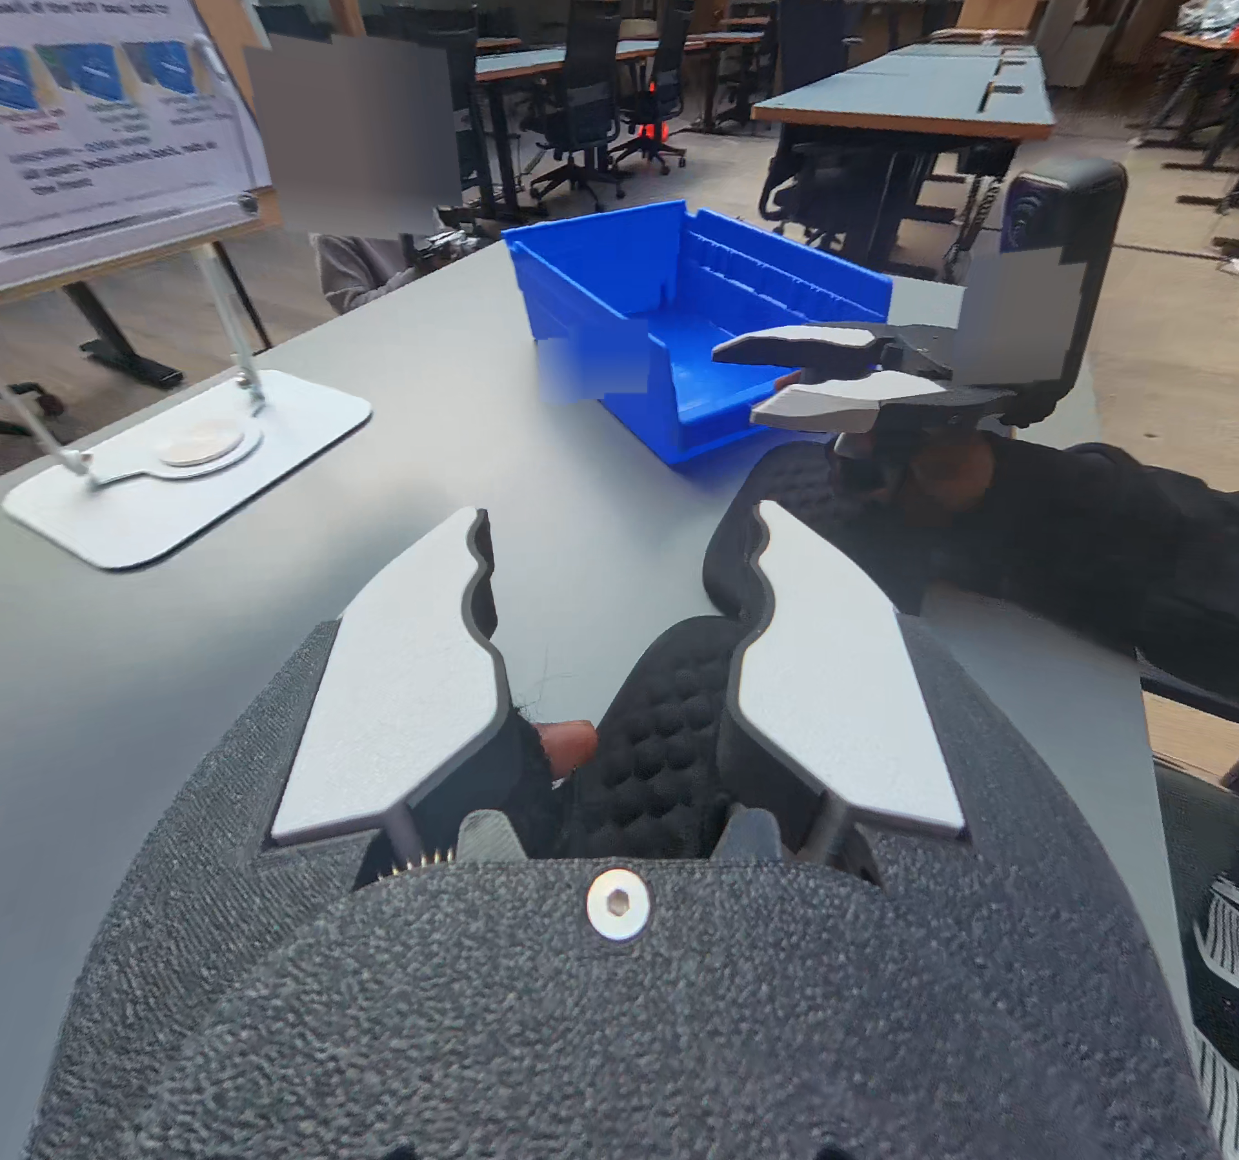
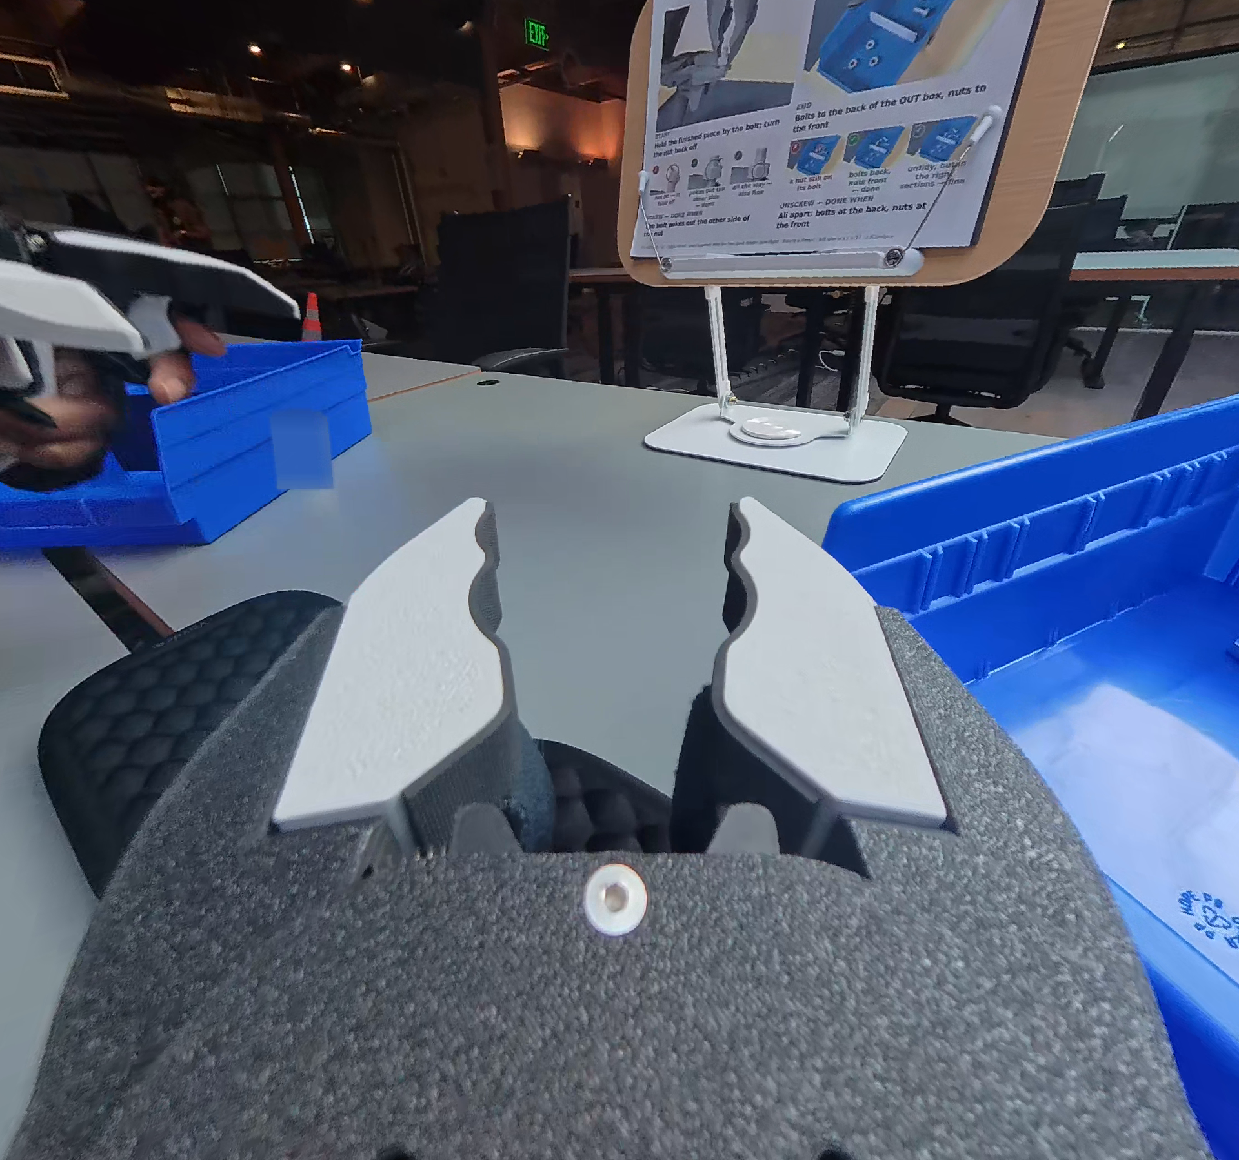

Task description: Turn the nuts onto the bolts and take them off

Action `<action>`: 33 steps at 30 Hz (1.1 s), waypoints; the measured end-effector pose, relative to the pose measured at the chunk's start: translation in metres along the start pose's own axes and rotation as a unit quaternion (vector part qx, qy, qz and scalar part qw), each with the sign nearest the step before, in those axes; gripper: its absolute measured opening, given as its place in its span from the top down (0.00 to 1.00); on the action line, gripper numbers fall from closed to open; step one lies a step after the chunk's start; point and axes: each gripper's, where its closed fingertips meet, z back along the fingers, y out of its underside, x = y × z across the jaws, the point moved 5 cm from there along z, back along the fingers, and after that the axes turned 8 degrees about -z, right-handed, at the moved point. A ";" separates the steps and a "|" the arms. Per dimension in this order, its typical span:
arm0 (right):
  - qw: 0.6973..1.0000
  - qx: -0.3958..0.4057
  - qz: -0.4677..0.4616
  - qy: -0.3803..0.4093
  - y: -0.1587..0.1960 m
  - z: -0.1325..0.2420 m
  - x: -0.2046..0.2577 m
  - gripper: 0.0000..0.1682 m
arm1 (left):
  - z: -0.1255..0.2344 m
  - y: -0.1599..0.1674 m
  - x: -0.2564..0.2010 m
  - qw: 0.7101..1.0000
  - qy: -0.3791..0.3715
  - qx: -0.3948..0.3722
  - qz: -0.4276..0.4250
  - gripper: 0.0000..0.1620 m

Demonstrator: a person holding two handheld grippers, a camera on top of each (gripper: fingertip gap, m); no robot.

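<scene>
Both my tongs spread wide over the grey table [image 1: 201, 625], gripping nothing.

Largest first: the table lies under both tongs. Just right of my right tongs [image 2: 611, 524] stands a blue bin [image 2: 1006, 564], ribbed inside, with a pale sheet on its floor; a second blue bin [image 2: 261, 417] sits far left, beyond my left tongs [image 1: 623, 524]. Ahead of the right tongs stands the instruction board [image 2: 838, 88] on its white stand base [image 2: 778, 444]. A black honeycomb pad [image 2: 167, 692] lies under my left finger. I cannot make out nuts or bolts anywhere.
</scene>
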 end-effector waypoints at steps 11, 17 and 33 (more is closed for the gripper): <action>0.999 0.013 0.040 0.010 0.003 -0.003 0.007 0.64 | 0.215 0.020 0.188 0.908 -0.254 0.315 0.105 0.68; 0.998 0.026 0.050 0.015 0.005 -0.004 0.009 0.65 | 0.246 0.118 0.263 0.817 -0.252 0.460 0.241 0.75; 0.999 -0.004 0.021 0.030 -0.001 0.001 0.001 0.66 | 0.233 0.200 0.303 0.790 -0.207 0.495 0.296 0.94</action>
